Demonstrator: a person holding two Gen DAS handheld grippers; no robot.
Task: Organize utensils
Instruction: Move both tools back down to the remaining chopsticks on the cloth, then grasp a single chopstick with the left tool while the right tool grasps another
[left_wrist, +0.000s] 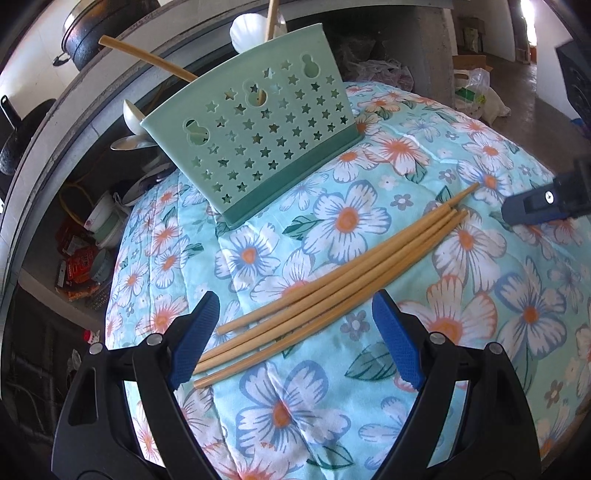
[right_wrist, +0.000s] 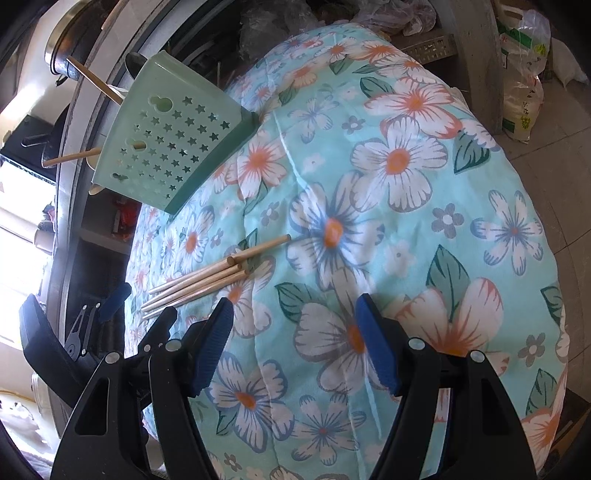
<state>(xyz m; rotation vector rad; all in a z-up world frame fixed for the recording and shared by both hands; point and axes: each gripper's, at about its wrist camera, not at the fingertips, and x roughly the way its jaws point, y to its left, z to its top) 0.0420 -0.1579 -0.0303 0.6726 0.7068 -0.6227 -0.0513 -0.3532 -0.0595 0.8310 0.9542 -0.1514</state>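
Several wooden chopsticks (left_wrist: 332, 284) lie side by side on a floral cloth (left_wrist: 461, 332), running from near left to far right. My left gripper (left_wrist: 297, 339) hovers open just over their thick ends, and its pads (left_wrist: 199, 336) are not pressing on them. Behind them a mint-green utensil holder (left_wrist: 255, 136) with star-shaped holes stands at the cloth's far left edge, with wooden handles and spoons sticking out. In the right wrist view the chopsticks (right_wrist: 214, 277) and the holder (right_wrist: 173, 147) lie to the left. My right gripper (right_wrist: 295, 339) is open over bare cloth with nothing between its fingers.
The cloth (right_wrist: 406, 166) covers a rounded surface that drops off on all sides. Dark pots (left_wrist: 85, 33) sit on a counter at the far left, with bowls and packets (left_wrist: 92, 243) on a shelf below. Plastic bags (left_wrist: 476, 92) lie on the floor at the far right.
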